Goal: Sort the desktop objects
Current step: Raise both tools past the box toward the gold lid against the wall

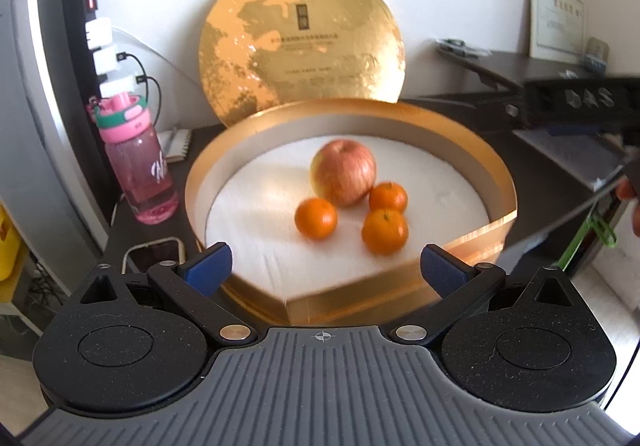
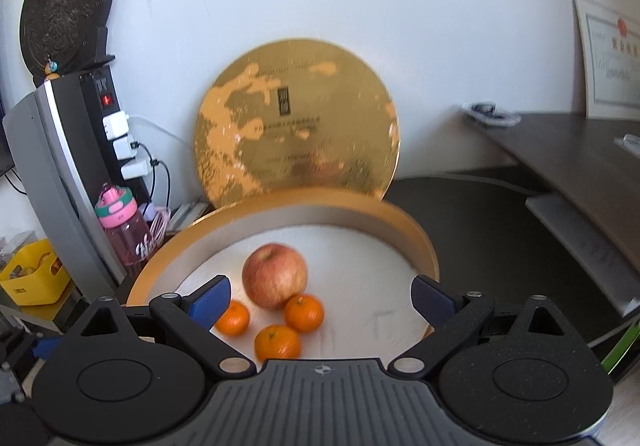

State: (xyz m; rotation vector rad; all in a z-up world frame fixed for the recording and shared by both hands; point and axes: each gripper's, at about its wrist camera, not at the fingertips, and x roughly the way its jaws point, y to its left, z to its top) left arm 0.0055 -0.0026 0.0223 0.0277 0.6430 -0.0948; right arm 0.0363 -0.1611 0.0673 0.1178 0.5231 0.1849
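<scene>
A round gold box with a white floor holds a red-yellow apple and three mandarins clustered in front of it. My left gripper is open above the box's near rim, nothing between its blue pads. In the right wrist view the same box, apple and mandarins lie just ahead. My right gripper is open over the box, empty. Part of the other gripper and a hand show at the right edge of the left view.
The gold lid leans on the wall behind the box. A pink water bottle stands to the left by a power strip with chargers. A phone lies left of the box. A yellow bin sits far left. Dark desk and shelf lie right.
</scene>
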